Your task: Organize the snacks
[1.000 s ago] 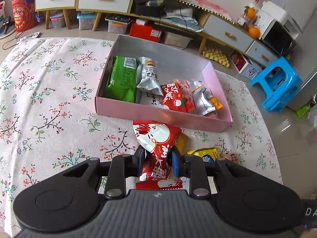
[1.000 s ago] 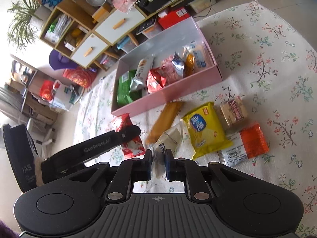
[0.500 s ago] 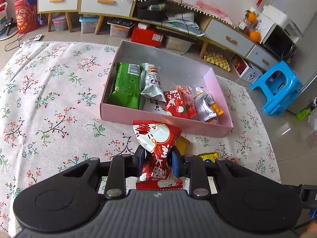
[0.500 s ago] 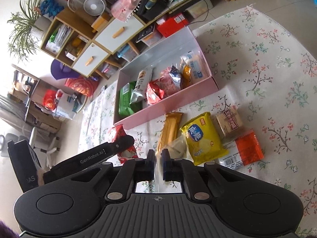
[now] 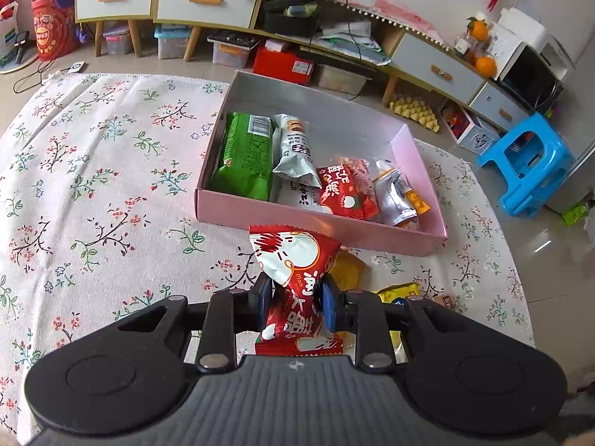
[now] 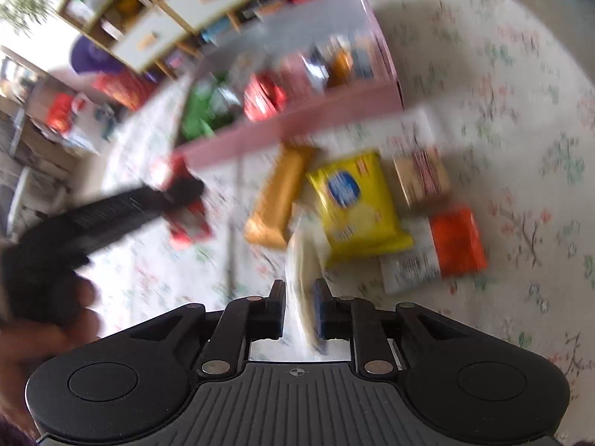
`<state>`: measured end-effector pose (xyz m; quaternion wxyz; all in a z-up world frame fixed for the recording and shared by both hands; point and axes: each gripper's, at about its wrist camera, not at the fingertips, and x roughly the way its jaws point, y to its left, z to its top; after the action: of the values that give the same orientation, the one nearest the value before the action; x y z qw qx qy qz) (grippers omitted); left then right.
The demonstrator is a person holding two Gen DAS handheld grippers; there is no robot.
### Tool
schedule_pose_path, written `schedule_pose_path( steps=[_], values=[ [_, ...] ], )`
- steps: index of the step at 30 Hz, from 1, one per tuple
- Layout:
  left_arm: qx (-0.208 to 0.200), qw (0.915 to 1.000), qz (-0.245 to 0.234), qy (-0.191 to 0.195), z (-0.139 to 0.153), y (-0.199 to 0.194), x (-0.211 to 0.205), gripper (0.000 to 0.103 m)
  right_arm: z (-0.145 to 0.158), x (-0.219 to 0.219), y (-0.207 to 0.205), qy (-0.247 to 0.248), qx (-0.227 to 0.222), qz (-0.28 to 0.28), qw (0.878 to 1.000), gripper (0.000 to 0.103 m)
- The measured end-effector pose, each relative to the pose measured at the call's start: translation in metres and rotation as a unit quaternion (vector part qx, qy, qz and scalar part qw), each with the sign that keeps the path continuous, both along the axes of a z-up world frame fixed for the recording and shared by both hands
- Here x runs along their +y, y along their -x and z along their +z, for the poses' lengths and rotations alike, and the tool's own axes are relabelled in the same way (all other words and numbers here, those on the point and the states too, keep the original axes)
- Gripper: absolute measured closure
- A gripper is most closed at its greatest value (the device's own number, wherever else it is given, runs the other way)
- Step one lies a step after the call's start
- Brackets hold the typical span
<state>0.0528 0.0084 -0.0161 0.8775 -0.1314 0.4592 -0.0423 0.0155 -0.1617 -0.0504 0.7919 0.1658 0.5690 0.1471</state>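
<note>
My left gripper point(image 5: 296, 304) is shut on a red and white snack packet point(image 5: 293, 260) and holds it just in front of the pink box point(image 5: 319, 230). The box holds a green packet point(image 5: 245, 156), a grey packet point(image 5: 295, 152), a red packet point(image 5: 346, 193) and a silver packet point(image 5: 394, 200). My right gripper point(image 6: 300, 310) is shut on a pale clear packet point(image 6: 303, 260), lifted over the cloth; this view is blurred. The left gripper point(image 6: 111, 215) with its red packet shows at the left of the right wrist view.
On the floral cloth point(image 5: 93, 186) lie an orange bar point(image 6: 280, 193), a yellow packet point(image 6: 353, 200), a brown square packet point(image 6: 422, 178) and an orange-and-white packet point(image 6: 442, 245). A blue stool point(image 5: 531, 163) and low cabinets point(image 5: 167, 0) stand beyond the table.
My left gripper has drawn back a little from the box, still holding the red packet. My right gripper has swung quickly, blurring its view, with the pale packet still between its fingers.
</note>
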Motion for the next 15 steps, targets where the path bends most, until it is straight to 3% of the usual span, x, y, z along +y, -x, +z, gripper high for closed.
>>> schedule_pose_path(
  steps=[6,8,9,10,14,15],
  values=[
    [-0.003,1.0000,-0.002,0.002,0.002,0.002,0.001,0.078,-0.007,0.013,0.001,0.021,-0.009,0.035,0.999,0.073],
    [-0.002,1.0000,-0.001,0.001,0.002,0.002,0.002,0.078,-0.009,0.018,0.002,0.025,-0.004,0.046,0.999,0.055],
    [-0.001,1.0000,0.000,0.002,0.001,0.002,0.002,0.078,-0.011,0.021,0.004,0.032,-0.005,0.053,0.998,0.042],
    [0.000,1.0000,0.001,0.002,0.001,0.002,0.003,0.078,-0.013,0.025,0.006,0.041,-0.008,0.063,0.997,0.037],
    [-0.001,1.0000,0.002,0.002,0.001,0.001,0.003,0.078,-0.012,0.043,0.016,0.090,-0.054,0.094,0.990,0.039],
    [-0.001,1.0000,0.001,0.001,0.001,0.001,0.003,0.078,-0.011,0.047,0.019,0.106,-0.069,0.097,0.987,0.049]
  ],
)
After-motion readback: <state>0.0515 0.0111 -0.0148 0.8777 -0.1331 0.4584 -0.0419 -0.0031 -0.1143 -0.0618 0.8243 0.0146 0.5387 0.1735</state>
